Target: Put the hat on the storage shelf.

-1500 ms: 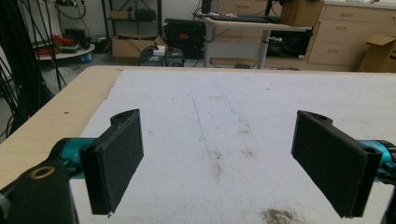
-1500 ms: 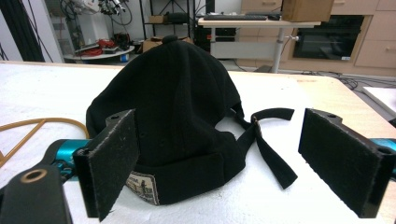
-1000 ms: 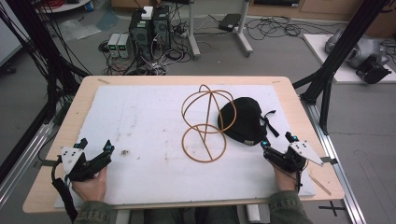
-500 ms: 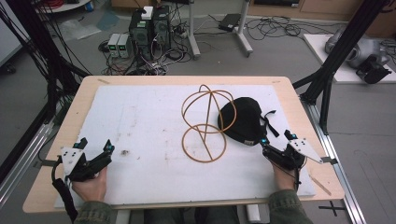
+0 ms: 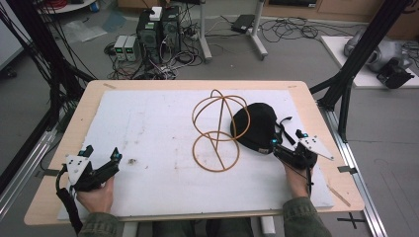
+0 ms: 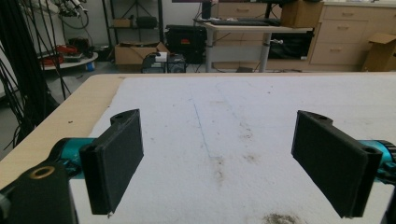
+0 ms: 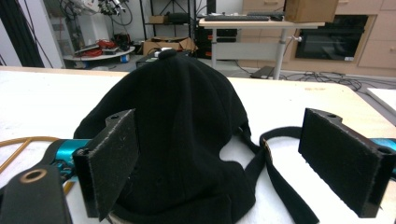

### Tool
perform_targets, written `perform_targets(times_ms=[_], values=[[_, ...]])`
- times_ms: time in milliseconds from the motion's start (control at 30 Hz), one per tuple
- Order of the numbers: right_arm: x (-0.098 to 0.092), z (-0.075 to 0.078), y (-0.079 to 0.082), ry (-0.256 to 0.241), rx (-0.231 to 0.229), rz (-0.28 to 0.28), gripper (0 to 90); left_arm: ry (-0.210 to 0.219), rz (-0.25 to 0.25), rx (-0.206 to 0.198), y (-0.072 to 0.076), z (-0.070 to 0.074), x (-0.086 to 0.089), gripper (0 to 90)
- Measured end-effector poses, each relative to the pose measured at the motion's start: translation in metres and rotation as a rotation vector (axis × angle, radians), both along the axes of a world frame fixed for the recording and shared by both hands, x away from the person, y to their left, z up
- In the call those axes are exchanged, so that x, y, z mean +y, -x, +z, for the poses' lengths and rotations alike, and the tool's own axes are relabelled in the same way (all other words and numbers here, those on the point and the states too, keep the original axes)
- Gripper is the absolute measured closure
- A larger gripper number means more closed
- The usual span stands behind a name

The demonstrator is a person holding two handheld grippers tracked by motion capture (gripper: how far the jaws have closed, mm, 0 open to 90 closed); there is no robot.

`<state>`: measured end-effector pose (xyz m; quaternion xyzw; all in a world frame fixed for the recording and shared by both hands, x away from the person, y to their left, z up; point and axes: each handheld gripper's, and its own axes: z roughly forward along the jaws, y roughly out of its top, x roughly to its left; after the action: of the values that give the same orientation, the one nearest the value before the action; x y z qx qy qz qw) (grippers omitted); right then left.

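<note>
Tongs (image 5: 285,139) agape beside black cap (image 5: 254,127)

Black fingers (image 6: 116,163) on teal mounts, olive sleeves (image 5: 304,222).

I am holding my left gripper (image 5: 103,159) and right gripper (image 5: 285,142) low, jaws spread wide apart on both.

We see a matt black cloth cap (image 7: 177,140) with a woven strap (image 7: 275,172), a smooth tan wire-like frame (image 5: 217,131), a rough, stained white foam-like sheet (image 5: 148,128), a pale wood table (image 5: 84,108), matt black gripper pads (image 6: 116,158) with a grainy surface.
</note>
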<state>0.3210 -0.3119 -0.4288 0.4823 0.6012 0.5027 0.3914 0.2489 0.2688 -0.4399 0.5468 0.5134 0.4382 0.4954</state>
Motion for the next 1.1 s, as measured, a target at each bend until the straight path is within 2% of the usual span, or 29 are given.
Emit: perform_targets(times_ms=[100, 267, 367, 467, 700, 933, 1100], values=[[0.003, 0.002, -0.005, 0.024, 0.013, 0.017, 11.8, -0.004, -0.005, 0.002, 0.0, 0.0, -0.001, 16.9], [0.008, 0.005, -0.015, 0.021, 0.055, 0.046, 11.8, -0.005, -0.013, 0.001, 0.0, 0.001, -0.003, 16.9], [0.01, 0.004, -0.021, 0.023, 0.102, 0.073, 11.9, 0.004, -0.011, 0.001, 0.001, 0.001, -0.002, 16.9], [0.011, 0.004, -0.024, 0.022, 0.105, 0.083, 11.9, 0.005, -0.012, -0.004, 0.002, 0.003, -0.001, 16.9], [0.019, 0.005, -0.041, 0.048, 0.135, 0.073, 11.9, 0.013, -0.008, -0.006, 0.001, 0.003, -0.001, 16.9], [0.024, 0.005, -0.061, 0.044, 0.161, 0.062, 14.1, 0.015, -0.009, -0.005, 0.0, 0.004, -0.001, 17.0], [0.024, 0.002, -0.065, 0.046, 0.19, 0.074, 15.8, 0.016, -0.007, -0.006, 0.0, 0.003, -0.001, 17.4]])
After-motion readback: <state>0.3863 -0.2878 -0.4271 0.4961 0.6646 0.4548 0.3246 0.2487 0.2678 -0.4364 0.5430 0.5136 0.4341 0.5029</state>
